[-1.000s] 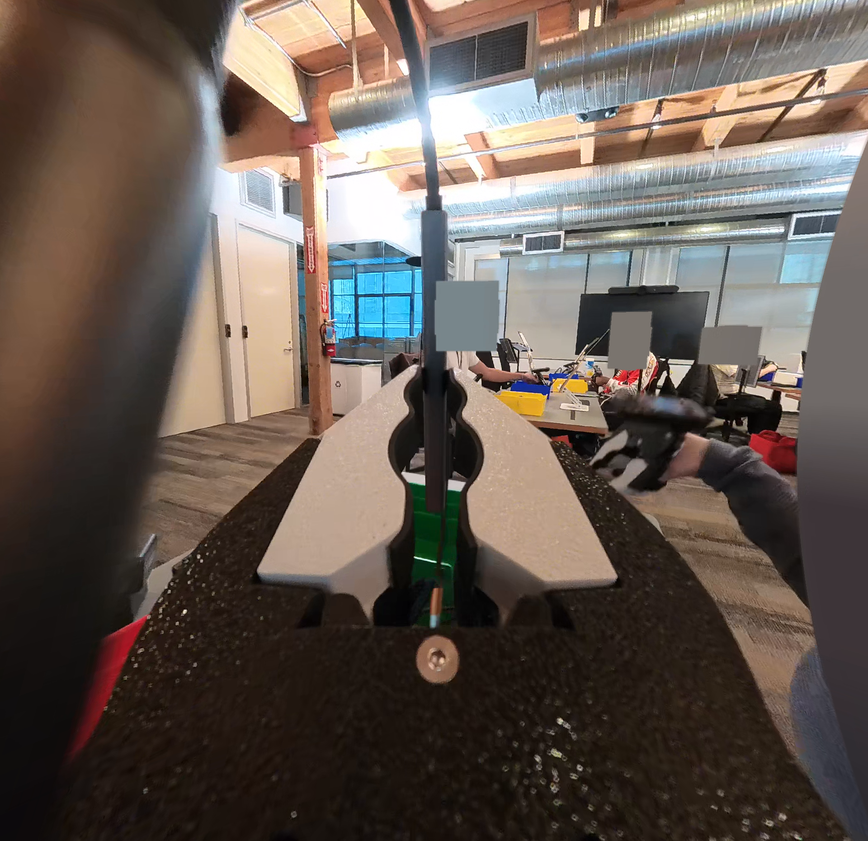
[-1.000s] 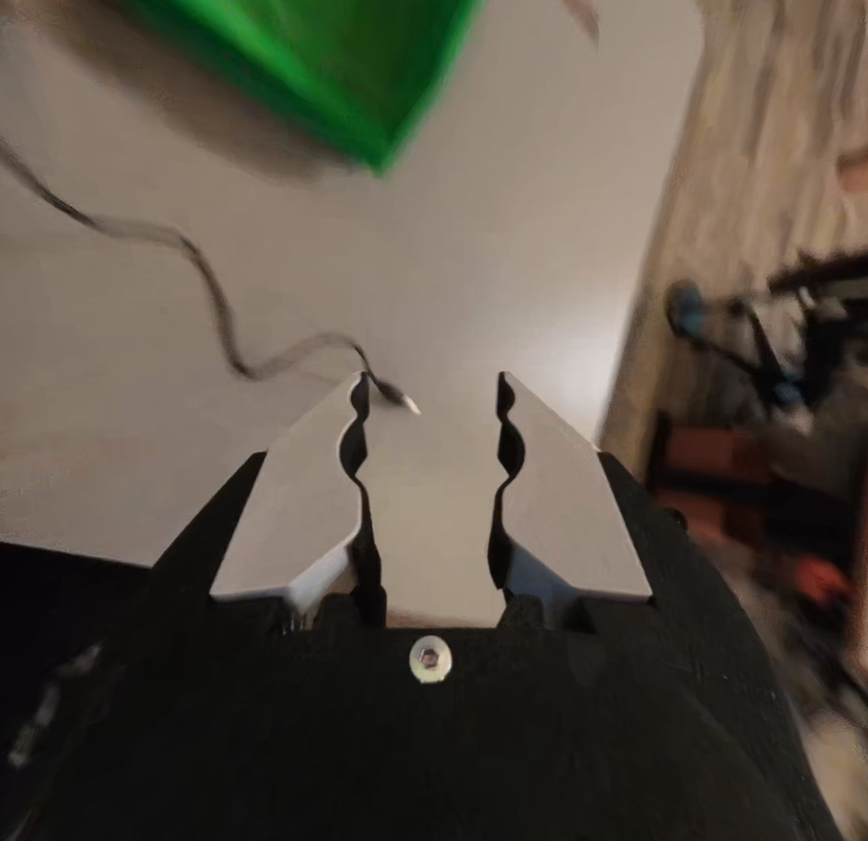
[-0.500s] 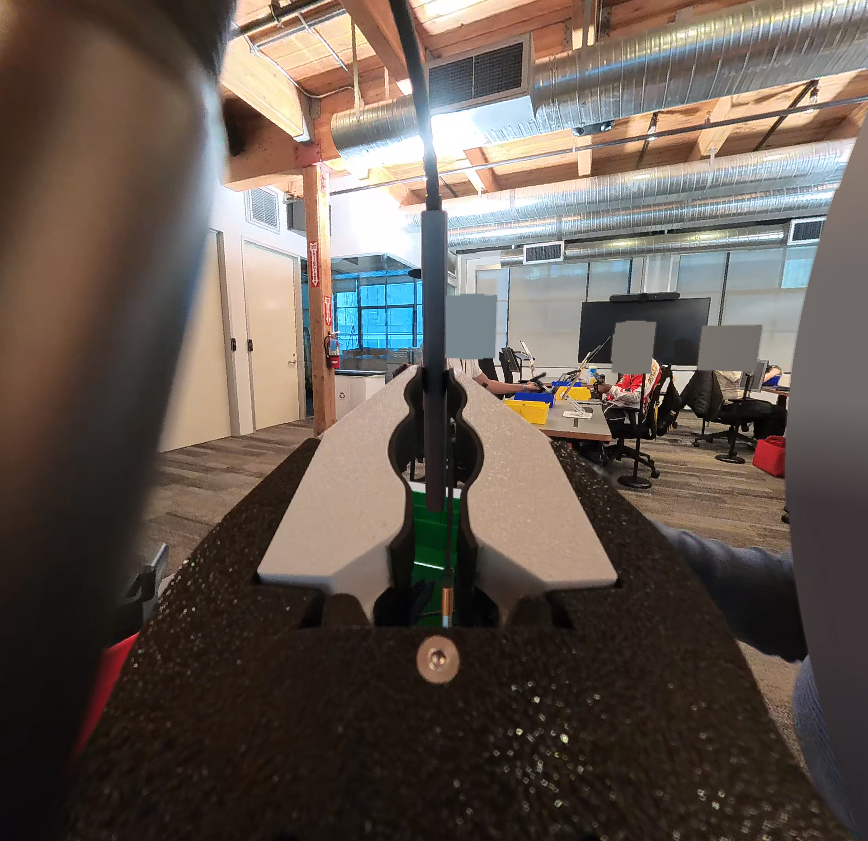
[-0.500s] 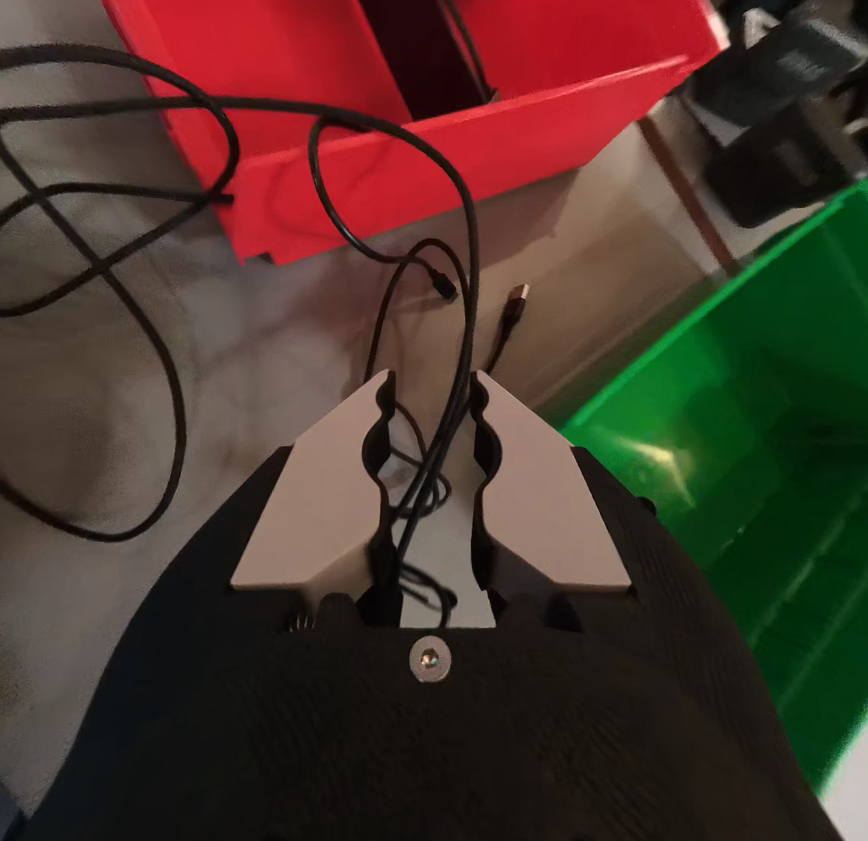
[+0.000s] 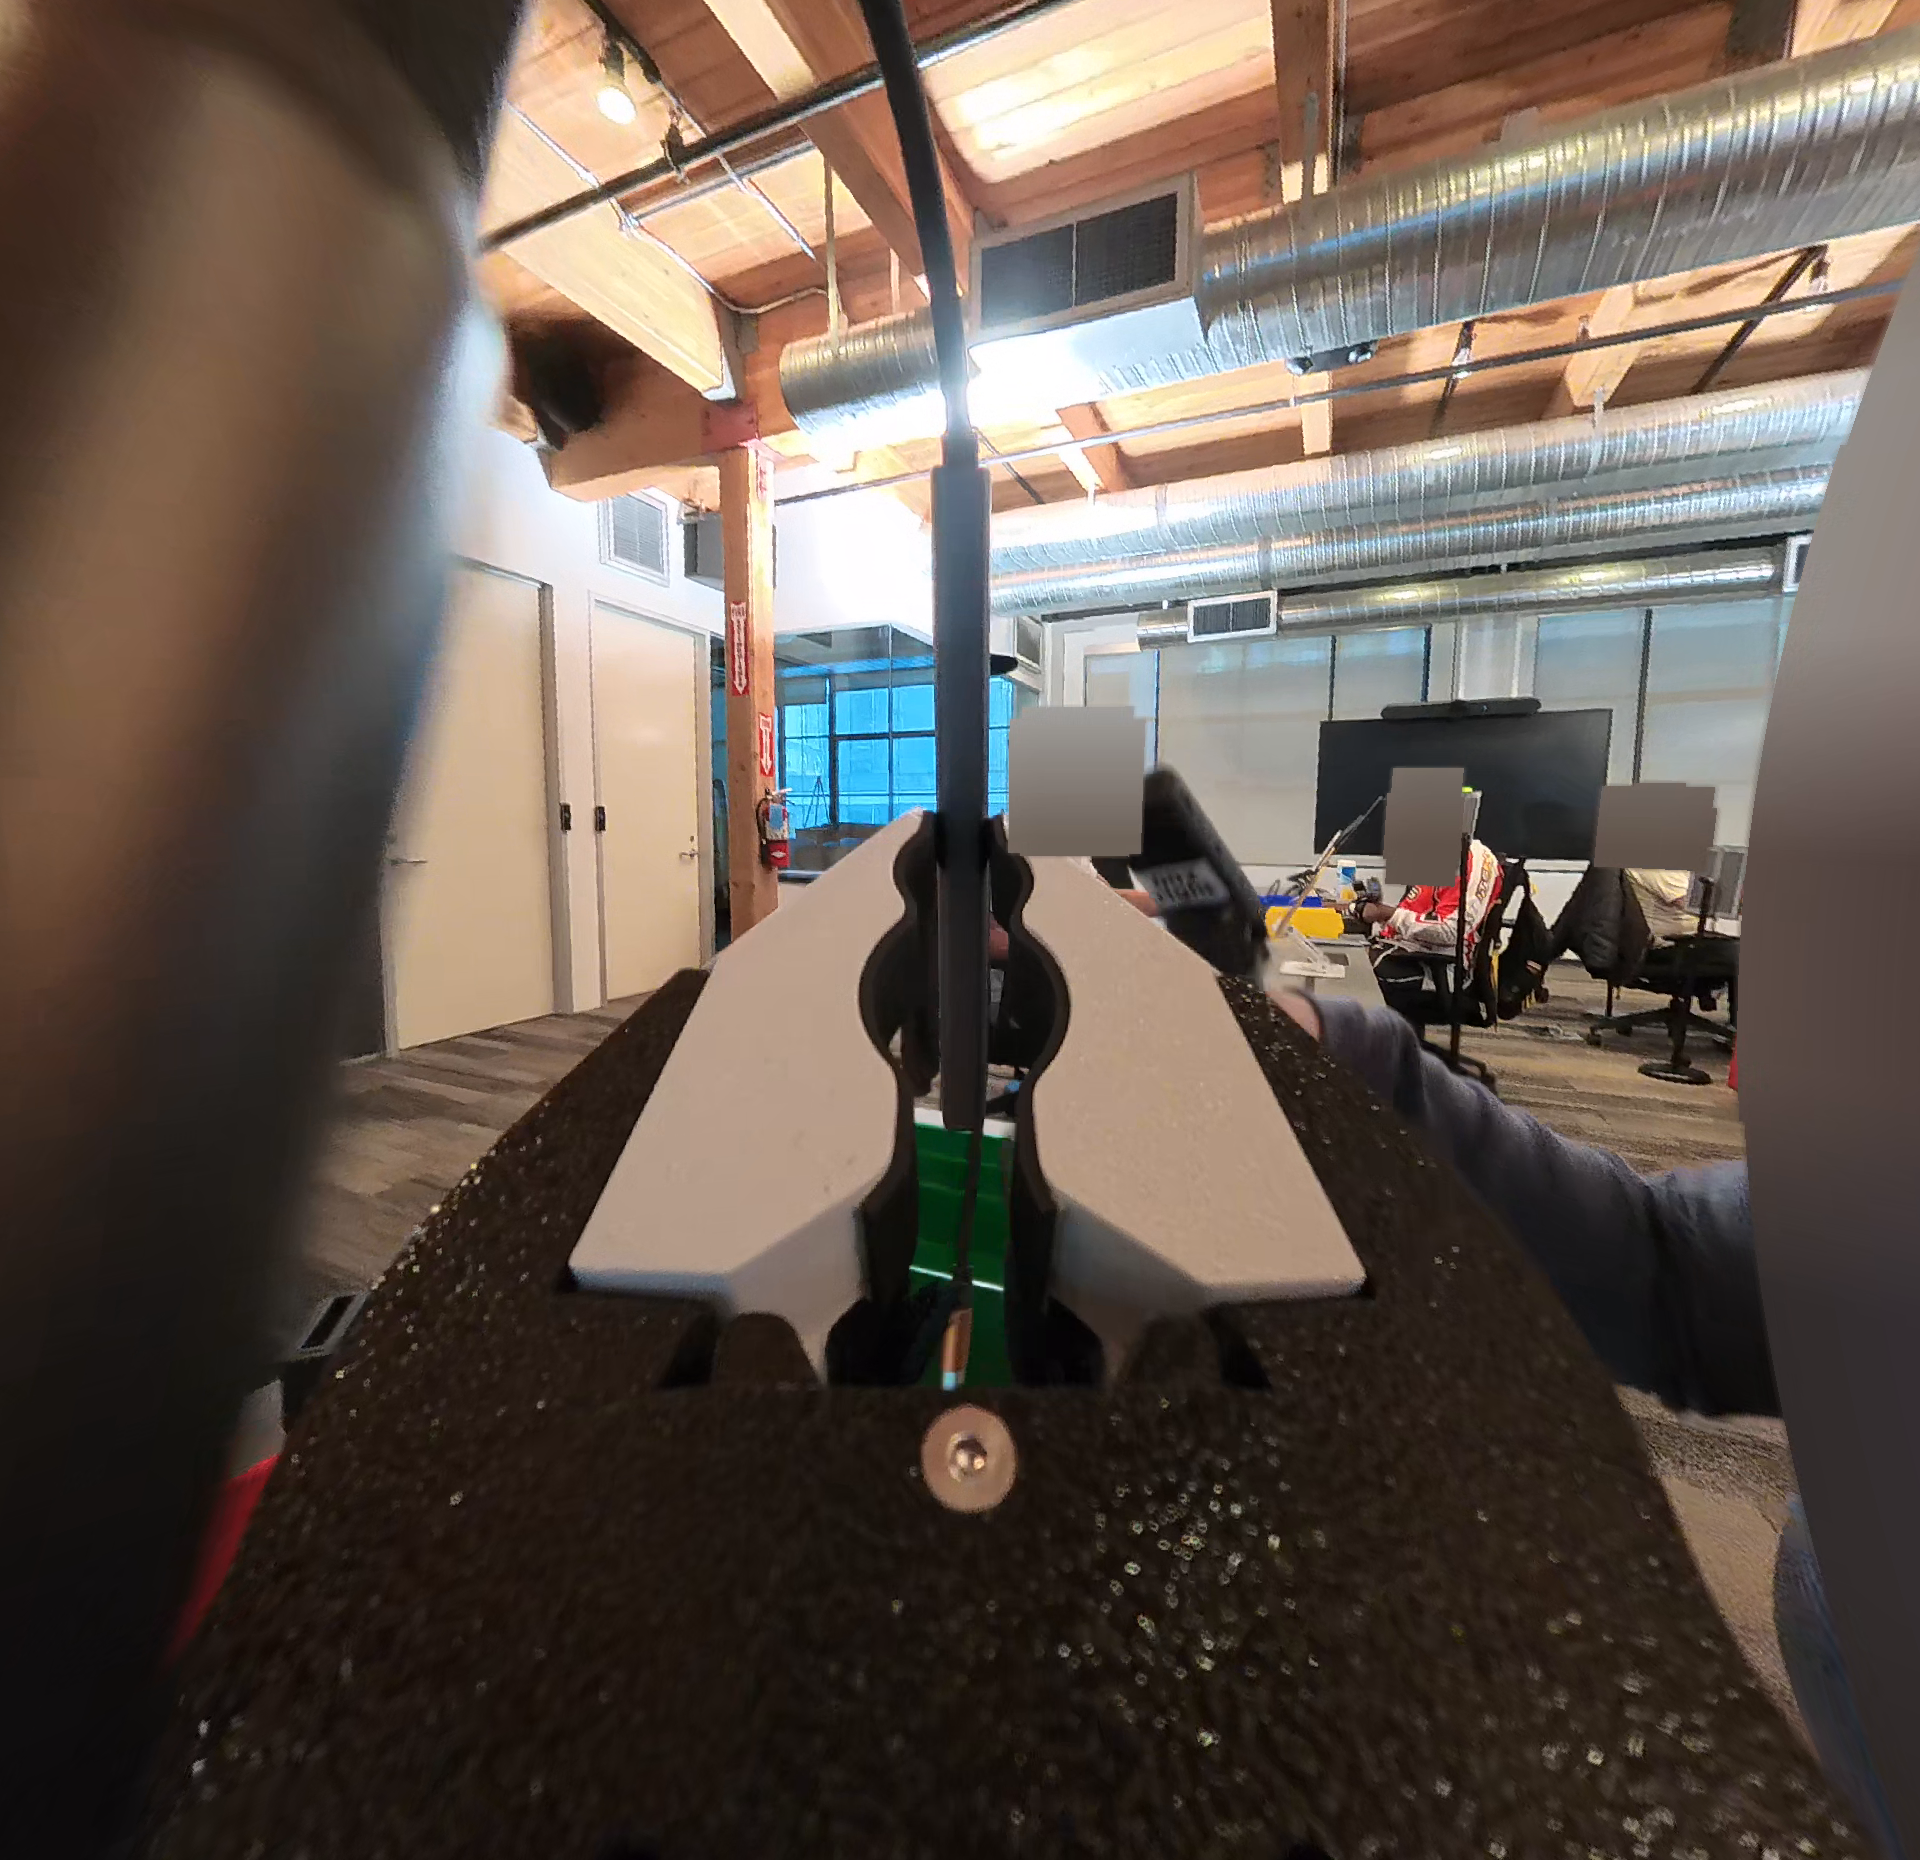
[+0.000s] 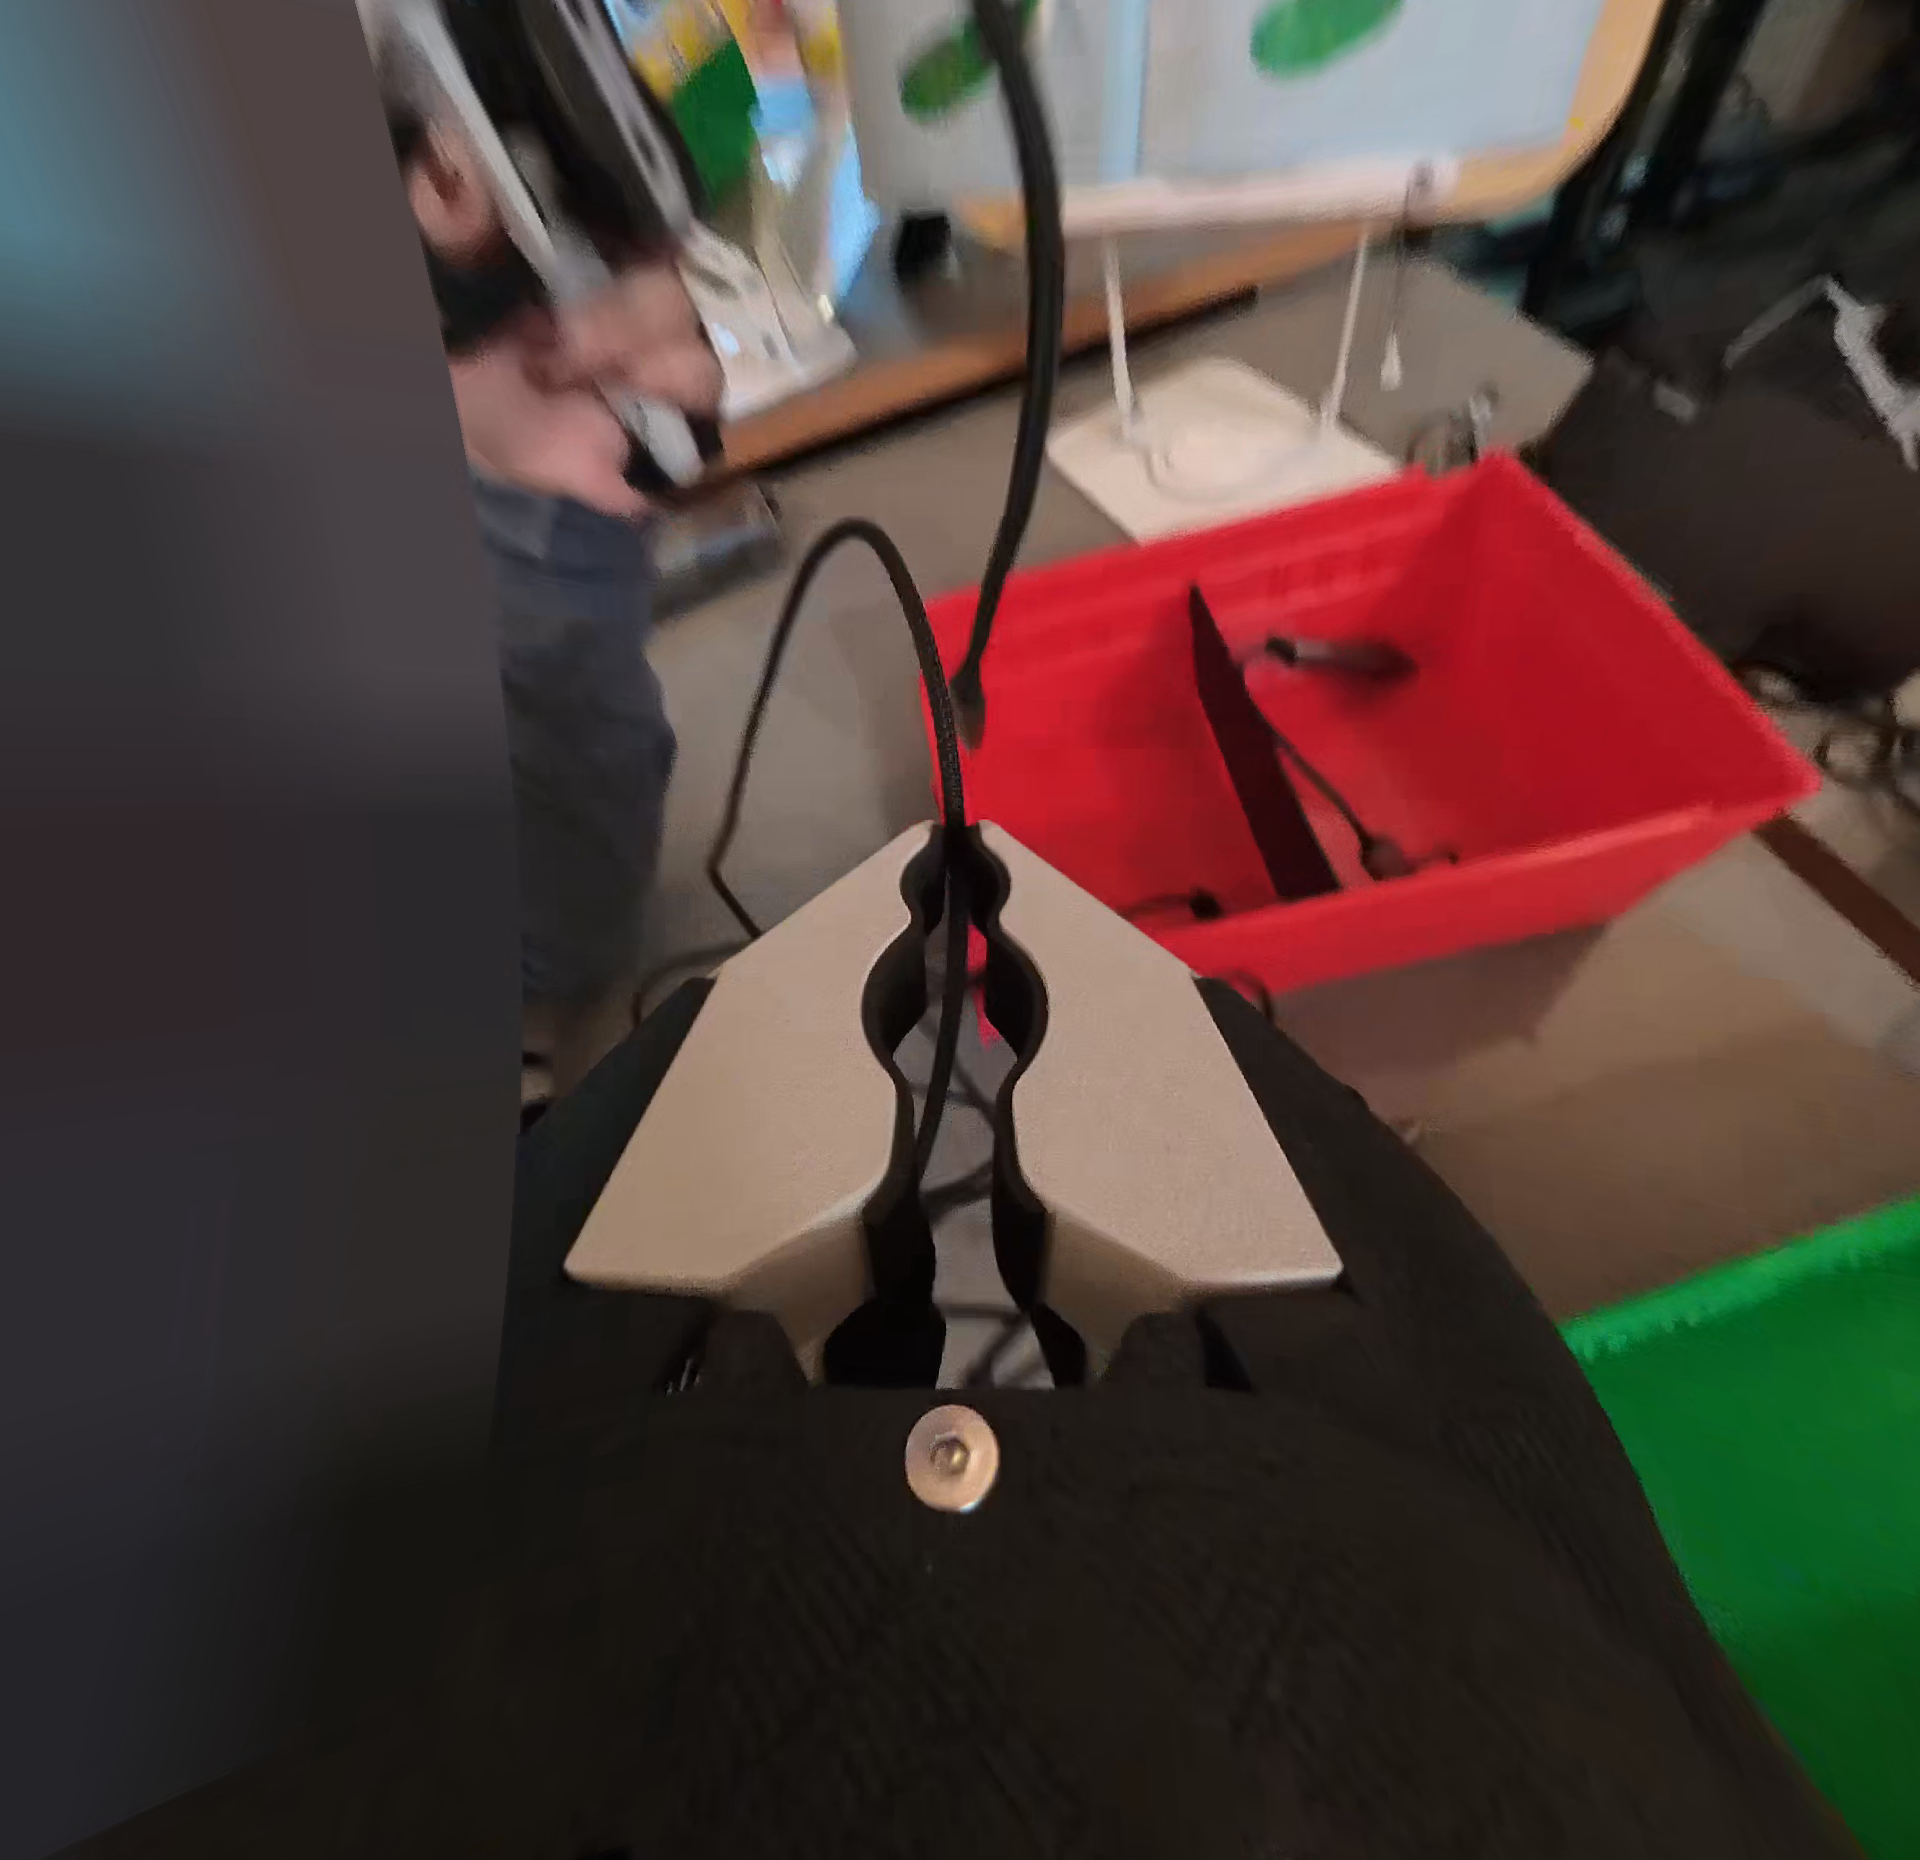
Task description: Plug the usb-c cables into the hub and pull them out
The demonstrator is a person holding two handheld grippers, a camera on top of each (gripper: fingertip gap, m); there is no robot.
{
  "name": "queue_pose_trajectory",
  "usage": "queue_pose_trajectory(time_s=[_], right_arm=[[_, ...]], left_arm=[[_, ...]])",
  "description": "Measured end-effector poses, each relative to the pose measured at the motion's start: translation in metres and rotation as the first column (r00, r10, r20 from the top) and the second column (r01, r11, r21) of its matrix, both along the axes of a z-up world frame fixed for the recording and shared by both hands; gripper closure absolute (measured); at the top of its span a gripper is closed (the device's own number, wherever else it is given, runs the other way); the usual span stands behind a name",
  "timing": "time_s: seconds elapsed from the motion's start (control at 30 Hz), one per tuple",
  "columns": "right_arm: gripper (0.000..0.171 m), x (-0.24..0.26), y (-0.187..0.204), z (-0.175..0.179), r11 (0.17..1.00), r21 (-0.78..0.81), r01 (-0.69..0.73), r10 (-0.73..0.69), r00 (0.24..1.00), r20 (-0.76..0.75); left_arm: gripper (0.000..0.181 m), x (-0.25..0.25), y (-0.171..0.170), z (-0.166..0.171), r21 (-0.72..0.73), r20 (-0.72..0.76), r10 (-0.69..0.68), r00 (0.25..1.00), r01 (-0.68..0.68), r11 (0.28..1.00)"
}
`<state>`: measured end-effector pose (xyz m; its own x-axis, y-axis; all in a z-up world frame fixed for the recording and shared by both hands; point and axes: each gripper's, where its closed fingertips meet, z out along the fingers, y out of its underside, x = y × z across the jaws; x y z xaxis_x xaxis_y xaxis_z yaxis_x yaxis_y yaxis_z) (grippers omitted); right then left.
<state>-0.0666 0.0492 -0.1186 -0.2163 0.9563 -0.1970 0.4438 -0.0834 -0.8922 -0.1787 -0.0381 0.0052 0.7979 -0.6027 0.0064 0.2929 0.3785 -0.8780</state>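
Observation:
In the left wrist view my left gripper (image 5: 961, 839) is shut on a slim dark grey hub (image 5: 958, 730), held upright. The hub's thick black cable (image 5: 914, 148) runs up out of frame. A thin cable with a metal plug (image 5: 954, 1355) hangs below the hub, between the fingers. My right gripper (image 5: 1195, 875) shows farther off to the right, on a grey sleeve. In the right wrist view my right gripper (image 6: 961, 842) is shut on a braided black usb-c cable (image 6: 925, 647) that arcs up and left. Another black cable (image 6: 1044, 252) hangs from above, its free end by the red bin.
A red bin (image 6: 1538, 688) with a black divider and cables stands on the grey table behind my right gripper. A green bin (image 6: 1766, 1447) is at lower right and also shows under the hub (image 5: 956, 1197). A white stand (image 6: 1205, 449) is behind. People sit at desks (image 5: 1444, 906) far off. The grippers' ends are close to 20 centimeters from one another.
My right gripper has shut on the braided cable and lifted it off the table, and its view has swung up. My left gripper keeps hold of the hub, nearly still.

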Motion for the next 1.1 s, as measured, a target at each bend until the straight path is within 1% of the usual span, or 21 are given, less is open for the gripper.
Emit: queue_pose_trajectory(time_s=[0.07,0.2,0.37,0.47,0.53,0.6,0.67,0.73,0.77,0.83,0.9,0.93,0.97,1.0,1.03,1.1], right_arm=[[0.170,-0.010,0.006,0.032,1.000,-0.029,0.005,-0.008,0.996,-0.093],[0.171,-0.036,0.028,0.080,0.997,-0.032,0.069,-0.074,0.969,-0.235],[0.171,-0.076,0.039,0.115,0.993,0.031,0.112,-0.097,0.944,-0.315],[0.171,-0.101,0.040,0.135,0.987,0.094,0.129,-0.089,0.934,-0.345],[0.171,-0.120,0.038,0.140,0.979,0.151,0.139,-0.081,0.937,-0.340],[0.171,-0.139,0.040,0.138,0.964,0.215,0.157,-0.083,0.944,-0.318],[0.171,-0.156,0.043,0.130,0.956,0.241,0.167,-0.093,0.952,-0.290],[0.170,-0.170,0.045,0.112,0.955,0.254,0.151,-0.094,0.971,-0.222],[0.170,-0.176,0.046,0.100,0.955,0.261,0.138,-0.093,0.980,-0.178],[0.170,-0.184,0.050,0.081,0.953,0.270,0.133,-0.099,0.986,-0.138],[0.169,-0.186,0.053,0.061,0.946,0.302,0.117,-0.096,0.992,-0.084],[0.166,-0.186,0.051,0.053,0.945,0.309,0.105,-0.088,0.994,-0.070],[0.159,-0.184,0.051,0.048,0.942,0.319,0.105,-0.092,0.994,-0.055],[0.148,-0.179,0.051,0.045,0.936,0.335,0.111,-0.101,0.994,-0.047],[0.139,-0.173,0.051,0.047,0.928,0.350,0.123,-0.110,0.992,-0.058],[0.131,-0.151,0.050,0.060,0.908,0.379,0.176,-0.139,0.983,-0.122]], left_arm=[[0.175,-0.001,-0.004,0.002,0.011,0.000,0.006,1.000,-0.006,1.000],[0.175,-0.003,-0.013,0.007,0.037,0.000,0.033,0.999,-0.033,0.999],[0.175,-0.014,-0.027,0.013,0.071,0.010,0.107,0.994,-0.108,0.992],[0.174,-0.026,-0.036,0.016,0.085,0.017,0.193,0.981,-0.194,0.977],[0.175,-0.033,-0.043,0.018,0.095,0.024,0.254,0.967,-0.256,0.962],[0.175,-0.043,-0.047,0.018,0.085,0.035,0.328,0.944,-0.330,0.940],[0.174,-0.058,-0.046,0.014,0.050,0.035,0.433,0.901,-0.434,0.899],[0.175,-0.071,-0.045,0.010,0.019,0.035,0.512,0.858,-0.513,0.858],[0.174,-0.080,-0.044,0.007,-0.004,0.035,0.557,0.830,-0.557,0.830],[0.175,-0.100,-0.043,0.000,-0.049,0.022,0.660,0.751,-0.658,0.751],[0.175,-0.122,-0.050,-0.006,-0.078,0.040,0.742,0.670,-0.738,0.671],[0.175,-0.134,-0.055,-0.009,-0.097,0.037,0.786,0.618,-0.780,0.618],[0.175,-0.144,-0.061,-0.013,-0.112,0.033,0.820,0.571,-0.814,0.571],[0.175,-0.151,-0.066,-0.014,-0.114,0.043,0.838,0.545,-0.830,0.546],[0.175,-0.153,-0.072,-0.012,-0.104,0.064,0.840,0.539,-0.833,0.543],[0.175,-0.149,-0.080,-0.006,-0.066,0.110,0.818,0.564,-0.817,0.572]])
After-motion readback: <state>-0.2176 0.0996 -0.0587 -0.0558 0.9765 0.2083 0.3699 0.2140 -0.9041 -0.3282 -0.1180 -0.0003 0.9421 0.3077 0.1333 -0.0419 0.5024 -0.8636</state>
